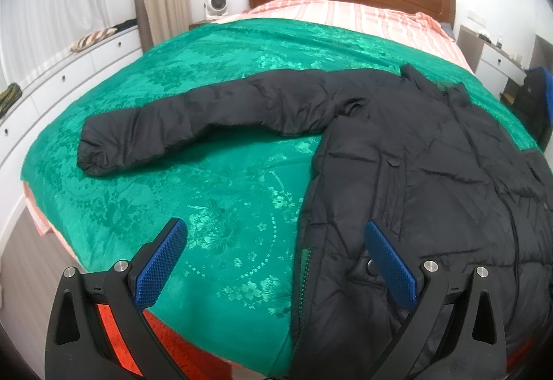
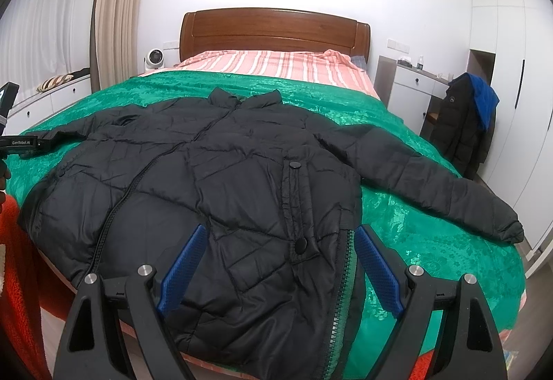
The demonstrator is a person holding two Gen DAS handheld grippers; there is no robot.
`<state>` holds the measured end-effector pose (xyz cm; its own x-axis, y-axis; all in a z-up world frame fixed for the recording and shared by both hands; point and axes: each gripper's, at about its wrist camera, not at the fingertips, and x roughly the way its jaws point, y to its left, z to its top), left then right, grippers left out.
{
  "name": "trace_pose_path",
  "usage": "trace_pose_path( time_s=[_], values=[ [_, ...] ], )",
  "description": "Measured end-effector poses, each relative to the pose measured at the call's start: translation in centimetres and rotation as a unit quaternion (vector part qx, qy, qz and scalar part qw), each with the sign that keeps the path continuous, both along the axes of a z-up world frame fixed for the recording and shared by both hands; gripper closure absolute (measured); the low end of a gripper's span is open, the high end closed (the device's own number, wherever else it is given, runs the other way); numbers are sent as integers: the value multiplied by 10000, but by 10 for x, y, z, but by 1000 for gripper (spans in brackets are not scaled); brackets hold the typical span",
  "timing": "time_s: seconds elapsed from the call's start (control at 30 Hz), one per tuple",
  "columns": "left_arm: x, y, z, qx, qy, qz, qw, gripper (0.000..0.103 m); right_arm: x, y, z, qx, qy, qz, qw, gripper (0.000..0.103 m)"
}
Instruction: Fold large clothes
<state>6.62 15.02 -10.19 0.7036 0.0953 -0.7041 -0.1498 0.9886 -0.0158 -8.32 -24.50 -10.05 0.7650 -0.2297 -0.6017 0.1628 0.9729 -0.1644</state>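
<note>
Left wrist view is showing the left gripper [image 1: 276, 262] hanging over the near edge of the bed, its blue pads spread wide and holding nothing. One pad is sitting over the green bedspread [image 1: 214, 207], the other over the hem area of the black puffer jacket [image 1: 432, 172]. The jacket's sleeve [image 1: 179, 131] on this side is stretching well out across the bedspread, away from the body.

From the right wrist view, the right gripper [image 2: 280, 262] is also standing wide and empty, hovering above the jacket's lower front, near the side zipper [image 2: 342, 293] with its green lining. The jacket is lying face up and spread flat in the middle of the bed, collar [image 2: 245, 98] pointing toward the wooden headboard [image 2: 273, 30], the other sleeve [image 2: 432, 179] reaching out toward the bed's far side.

Judging by this layout, folding is only about to begin: the garment is laid out and smoothed, but neither sleeve is folded in and the body is not doubled over. Both sleeves probably need bringing across the chest before the hem is lifted toward the collar.
</note>
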Motion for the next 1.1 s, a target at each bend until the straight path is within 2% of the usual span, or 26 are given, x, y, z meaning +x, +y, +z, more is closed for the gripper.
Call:
trace_pose_path(
  time_s=[1.1],
  values=[
    [-1,0,1,-8,-65,101,9999,1,1,-1,-3,67,23,-10,10000,17]
  ],
)
